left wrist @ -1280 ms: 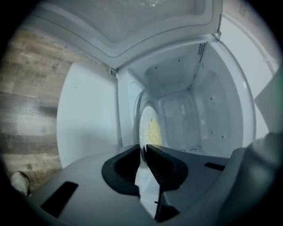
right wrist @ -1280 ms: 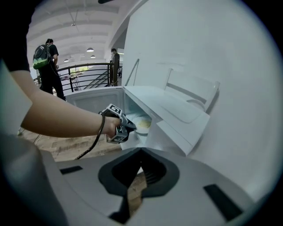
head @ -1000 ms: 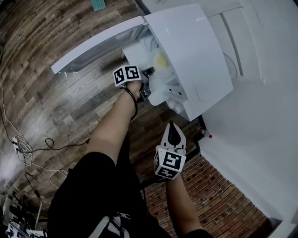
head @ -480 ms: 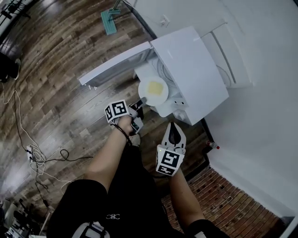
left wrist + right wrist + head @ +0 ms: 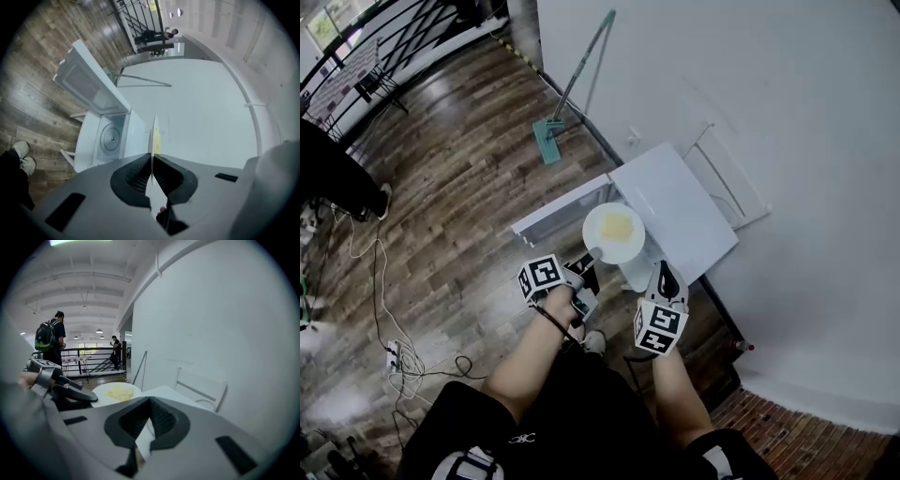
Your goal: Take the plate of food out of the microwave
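Fingers [image 5: 136,174] of the left gripper [image 5: 591,259] pinch the rim of the one plate [image 5: 614,236], which carries a single yellow portion of food [image 5: 621,226]. It is held just outside the one microwave [image 5: 680,211], whose door [image 5: 558,214] stands open; a second ago the plate sat inside. One mop [image 5: 577,89] leans on the wall behind. At right, the right gripper [image 5: 666,274] hovers empty, fingers pressed together.
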{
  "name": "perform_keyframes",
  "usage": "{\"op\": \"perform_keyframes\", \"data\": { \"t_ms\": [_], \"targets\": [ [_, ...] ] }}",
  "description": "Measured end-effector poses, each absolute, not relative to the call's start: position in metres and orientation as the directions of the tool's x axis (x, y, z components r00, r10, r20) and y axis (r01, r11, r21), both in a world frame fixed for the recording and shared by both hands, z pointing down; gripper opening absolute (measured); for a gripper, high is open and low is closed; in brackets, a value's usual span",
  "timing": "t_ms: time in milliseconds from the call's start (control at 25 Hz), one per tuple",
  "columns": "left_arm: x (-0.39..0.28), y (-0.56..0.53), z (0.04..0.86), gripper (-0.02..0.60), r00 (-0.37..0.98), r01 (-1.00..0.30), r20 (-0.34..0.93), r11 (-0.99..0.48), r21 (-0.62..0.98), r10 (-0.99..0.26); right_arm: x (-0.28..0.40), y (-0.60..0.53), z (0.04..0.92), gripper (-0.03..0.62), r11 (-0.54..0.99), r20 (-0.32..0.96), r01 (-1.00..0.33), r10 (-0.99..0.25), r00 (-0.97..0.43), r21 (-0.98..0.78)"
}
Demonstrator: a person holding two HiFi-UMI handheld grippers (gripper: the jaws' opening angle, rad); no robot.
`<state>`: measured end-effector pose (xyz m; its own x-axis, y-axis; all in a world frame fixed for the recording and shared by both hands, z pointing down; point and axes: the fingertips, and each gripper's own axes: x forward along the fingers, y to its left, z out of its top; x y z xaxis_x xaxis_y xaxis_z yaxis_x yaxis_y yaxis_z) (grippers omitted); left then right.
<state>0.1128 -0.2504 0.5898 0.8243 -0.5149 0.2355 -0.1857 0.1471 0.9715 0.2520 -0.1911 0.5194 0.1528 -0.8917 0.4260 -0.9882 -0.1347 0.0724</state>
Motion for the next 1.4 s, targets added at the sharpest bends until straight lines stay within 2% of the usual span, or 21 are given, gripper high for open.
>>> {"op": "perform_keyframes", "data": {
  "t_ms": [160, 320, 520, 1120, 1400],
  "targets": [
    [0.117, -0.236, 0.523, 0.015, 0.81, -0.151, 0.202, 0.137, 0.979, -0.55, 0.25, -0.186, 0.468, 0.012, -0.151, 0.372, -0.987, -0.915, 0.157, 0.047],
    [0.124, -0.222, 0.475, 0.015, 0.831, -0.111, 0.165, 0.132, 0.985, -0.532, 0.253, -0.178, 0.43, 0.012, -0.188, 0.332, -0.981, -0.924, 0.19, 0.037],
    [0.128, -0.221, 0.436, 0.015, 0.842, -0.134, 0.15, 0.067, 0.989, -0.518, 0.258, -0.174, 0.403, 0.012, -0.215, 0.281, -0.977, -0.937, 0.208, 0.007],
    [0.142, -0.213, 0.41, 0.014, 0.885, -0.172, 0.141, -0.029, 0.985, -0.445, 0.265, -0.169, 0.382, 0.012, -0.256, 0.222, -0.967, -0.943, 0.249, -0.004],
    [0.13, -0.218, 0.401, 0.015, 0.885, -0.15, 0.104, -0.067, 0.986, -0.454, 0.257, -0.171, 0.378, 0.012, -0.268, 0.21, -0.963, -0.942, 0.262, -0.001]
  ]
}}
